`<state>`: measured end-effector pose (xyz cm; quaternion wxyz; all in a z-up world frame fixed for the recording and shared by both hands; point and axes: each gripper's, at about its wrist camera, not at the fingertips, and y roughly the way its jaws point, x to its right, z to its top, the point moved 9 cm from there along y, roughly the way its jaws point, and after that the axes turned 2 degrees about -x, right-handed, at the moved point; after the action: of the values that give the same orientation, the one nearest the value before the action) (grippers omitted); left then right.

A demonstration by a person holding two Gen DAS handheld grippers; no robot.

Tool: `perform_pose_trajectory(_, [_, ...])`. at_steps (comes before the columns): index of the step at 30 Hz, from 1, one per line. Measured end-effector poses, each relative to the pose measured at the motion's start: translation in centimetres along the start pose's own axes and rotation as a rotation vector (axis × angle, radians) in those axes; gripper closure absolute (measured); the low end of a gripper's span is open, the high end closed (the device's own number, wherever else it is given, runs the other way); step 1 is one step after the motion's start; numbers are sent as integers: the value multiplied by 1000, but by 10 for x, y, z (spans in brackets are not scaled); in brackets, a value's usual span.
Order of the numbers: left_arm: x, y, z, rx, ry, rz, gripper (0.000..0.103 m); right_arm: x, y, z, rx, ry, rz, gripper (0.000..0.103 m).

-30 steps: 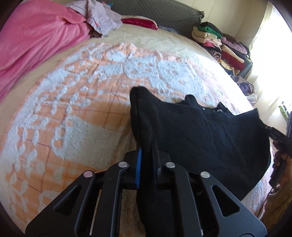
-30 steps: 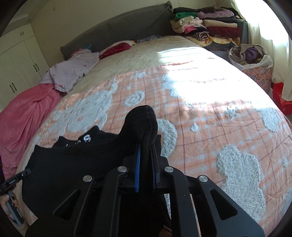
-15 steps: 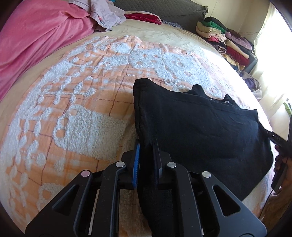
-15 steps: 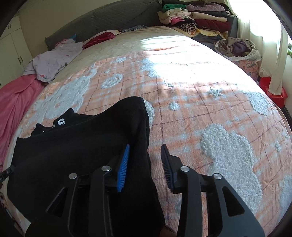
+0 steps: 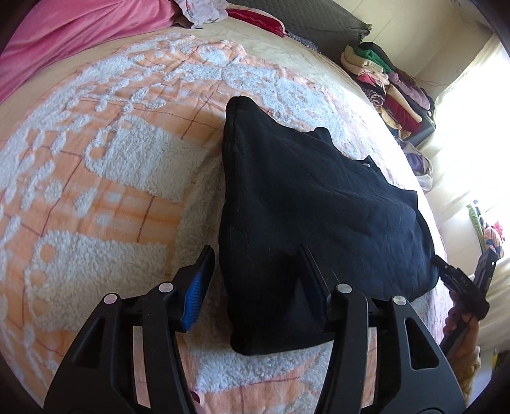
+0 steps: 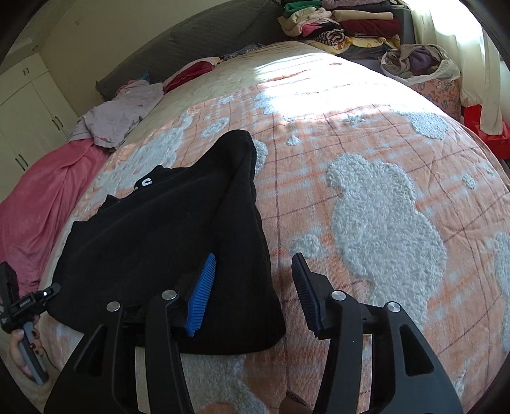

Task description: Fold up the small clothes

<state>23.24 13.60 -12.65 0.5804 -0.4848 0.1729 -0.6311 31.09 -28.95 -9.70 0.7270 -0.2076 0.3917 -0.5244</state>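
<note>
Flanking black garment (image 5: 306, 203): clothes stack (image 5: 382, 82)

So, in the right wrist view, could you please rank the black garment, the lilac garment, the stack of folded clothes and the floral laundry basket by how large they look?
1. black garment, by far the largest, though nearest the camera
2. lilac garment
3. stack of folded clothes
4. floral laundry basket

The last three look close in size and sit far off, so their order is unsure.
</note>
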Motion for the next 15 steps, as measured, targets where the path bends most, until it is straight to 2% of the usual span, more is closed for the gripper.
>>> perform_pose_trajectory(3, [2,-3,-4,-2,2,6,59,-2,-1,-4,8,25,39,56])
perform_pose_trajectory(4, [2,-4,-5,-5,4,10,60,-3,-2,-5,15,35,62,63])
perform_pose_trajectory(6, [4,-3,-9,-15,4,16,69,-4,-2,-6,16,45,69,69])
perform_pose_trajectory(7, [5,-3,-11,-19,4,17,72,-5,-2,-7,16,37,69,82])
perform_pose_trajectory(9, [9,-4,-13,-23,16,21,88,-9,-6,-6,30,30,81,92])
perform_pose_trajectory(11, [13,-6,-13,-23,38,29,93,-13,-14,-4,43,11,67,94])
perform_pose_trajectory(15, [15,-14,-16,-27,67,39,94,-17,-34,0,80,-39,36,94])
